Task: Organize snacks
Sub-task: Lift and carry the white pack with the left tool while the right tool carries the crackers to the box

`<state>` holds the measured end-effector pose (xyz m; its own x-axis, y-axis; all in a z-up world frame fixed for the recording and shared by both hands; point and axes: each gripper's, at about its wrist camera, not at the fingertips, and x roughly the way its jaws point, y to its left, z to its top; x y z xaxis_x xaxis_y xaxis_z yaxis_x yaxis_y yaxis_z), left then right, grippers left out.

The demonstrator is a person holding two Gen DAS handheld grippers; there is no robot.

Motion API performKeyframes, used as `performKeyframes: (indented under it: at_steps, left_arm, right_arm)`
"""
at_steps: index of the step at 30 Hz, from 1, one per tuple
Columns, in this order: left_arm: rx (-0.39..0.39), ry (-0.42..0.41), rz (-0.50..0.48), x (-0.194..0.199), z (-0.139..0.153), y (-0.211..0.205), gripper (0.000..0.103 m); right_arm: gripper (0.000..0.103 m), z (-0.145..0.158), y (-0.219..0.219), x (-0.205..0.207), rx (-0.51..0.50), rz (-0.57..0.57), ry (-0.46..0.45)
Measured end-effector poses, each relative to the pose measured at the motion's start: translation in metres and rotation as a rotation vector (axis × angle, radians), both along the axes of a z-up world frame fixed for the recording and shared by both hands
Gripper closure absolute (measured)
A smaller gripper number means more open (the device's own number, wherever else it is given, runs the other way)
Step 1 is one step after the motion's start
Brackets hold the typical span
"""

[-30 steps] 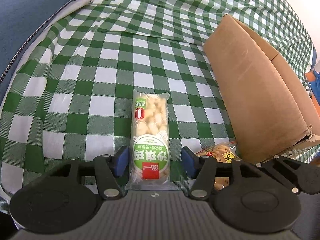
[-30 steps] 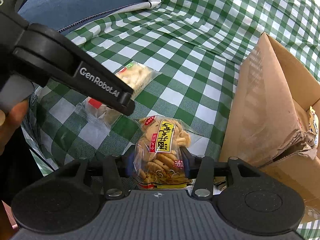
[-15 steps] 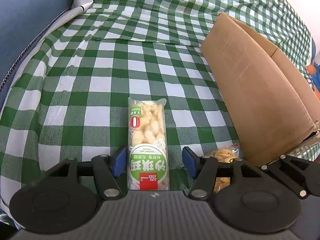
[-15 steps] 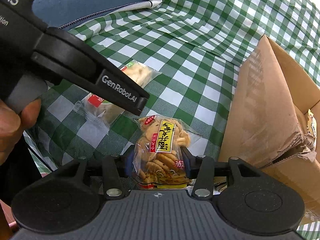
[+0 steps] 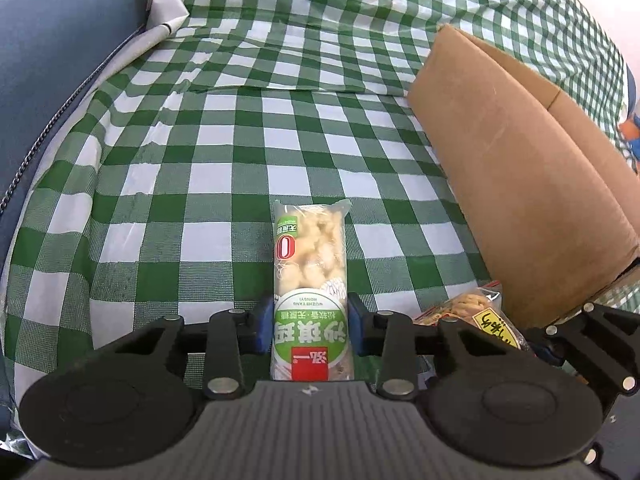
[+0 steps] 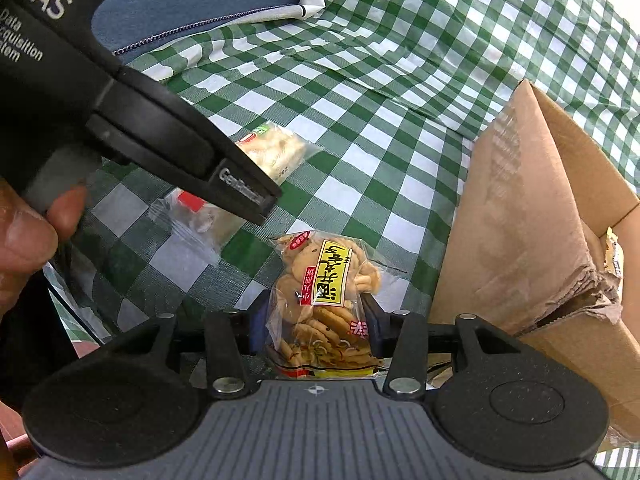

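A long clear packet of pale puffed snack with a green round label [image 5: 310, 256] lies on the green-checked cloth. My left gripper [image 5: 310, 330] is closing on its near end, and the blue pads touch both sides of it. A clear bag of brown crackers with a yellow label [image 6: 324, 280] sits between the fingers of my right gripper [image 6: 316, 320], which is shut on it. The same cracker bag [image 5: 476, 312] shows at the lower right of the left wrist view. In the right wrist view the long packet [image 6: 276, 148] pokes out from under the left tool's black housing [image 6: 160, 132].
An open brown cardboard box [image 5: 520, 184] stands on the right, its torn flap [image 6: 592, 292] close to my right gripper. A blue cushion [image 5: 60, 60] borders the checked cloth [image 5: 280, 120] on the left. A hand [image 6: 24, 232] grips the left tool.
The left jaws have narrowed from wide apart to touching the long packet's sides. The right gripper and its cracker bag have stayed as they were.
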<state>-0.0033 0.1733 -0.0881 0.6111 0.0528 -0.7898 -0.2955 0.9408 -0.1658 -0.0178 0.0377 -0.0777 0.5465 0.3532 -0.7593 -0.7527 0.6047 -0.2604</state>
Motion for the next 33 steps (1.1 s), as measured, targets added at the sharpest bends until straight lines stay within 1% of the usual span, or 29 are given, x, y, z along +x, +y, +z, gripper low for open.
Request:
performKeyframes:
  at_steps: [9, 16, 22, 26, 33]
  left_arm:
    - [-0.074, -0.058, 0.052, -0.014, 0.011, 0.012, 0.063]
    - [-0.099, -0.12, 0.078, -0.024, 0.025, 0.015, 0.063]
    - [-0.11, -0.167, 0.104, -0.032, 0.034, 0.017, 0.063]
    - [-0.118, -0.196, 0.102, -0.037, 0.04, 0.012, 0.063]
    - [-0.088, -0.246, 0.093, -0.04, 0.056, -0.007, 0.063]
  right_arm:
    - [0.056, 0.011, -0.003, -0.008, 0.014, -0.004, -0.085]
    - [0.057, 0.027, -0.007, -0.015, 0.057, 0.001, -0.169]
    - [0.057, 0.042, -0.014, -0.019, 0.118, 0.019, -0.255]
    - [0.057, 0.051, -0.022, -0.02, 0.149, 0.031, -0.307]
    - [0.057, 0.065, -0.035, -0.016, 0.212, 0.023, -0.38]
